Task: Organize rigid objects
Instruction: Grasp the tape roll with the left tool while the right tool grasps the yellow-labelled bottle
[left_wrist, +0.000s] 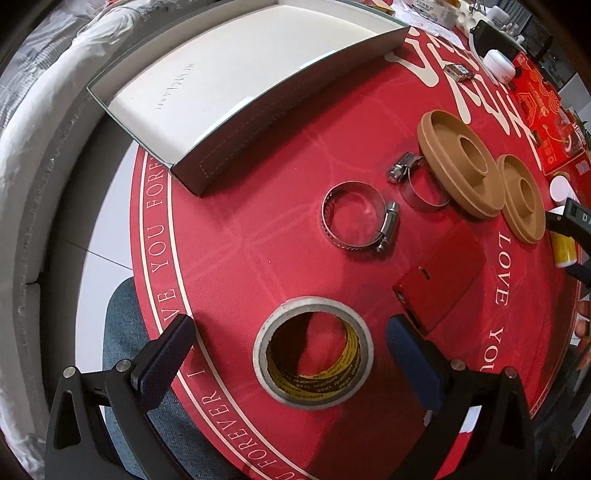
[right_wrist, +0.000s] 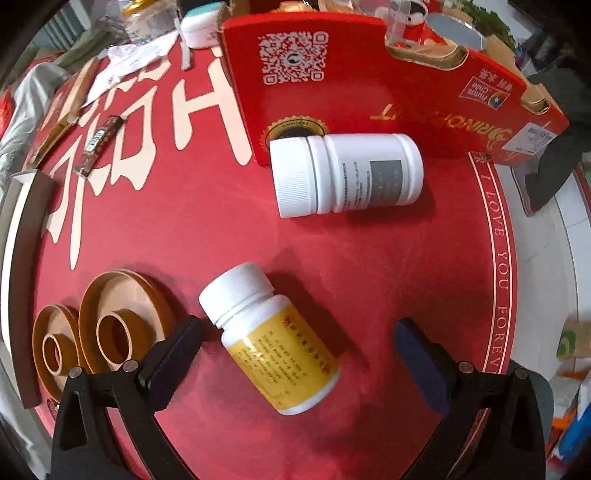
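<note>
left tool (left_wrist: 290, 354) is released, jaws spread wide with the tape roll (left_wrist: 312, 353) lying flat between them on the red mat (left_wrist: 236, 266), not touching either pad as far as the view shows. right tool (right_wrist: 297, 343) is also released, jaws wide, with the yellow-label bottle (right_wrist: 275, 341) lying on its side between them, cap pointing up-left, no contact visible. the white bottle (right_wrist: 347, 175) lies on its side further out, just beside the red carton (right_wrist: 369, 92). two tan discs (left_wrist: 480, 173) sit touching each other on the worktop, and two hose clamps (left_wrist: 360, 218) lie near them, the smaller one tucked against the larger disc. a small red box (left_wrist: 443, 275) sits just right of the tape. the open white tray (left_wrist: 229, 85) at the far left of the mat looks empty, so the sorting looks barely started. step in hand reads as approach for a double pick, tape on the left, yellow bottle on the right. next move likely calls for lowering each tool and closing; the tape's wide diameter needs nearly the full jaw opening, and the bottle lies skewed, so the right tool should turn to square up across its body or it may roll out.
</note>
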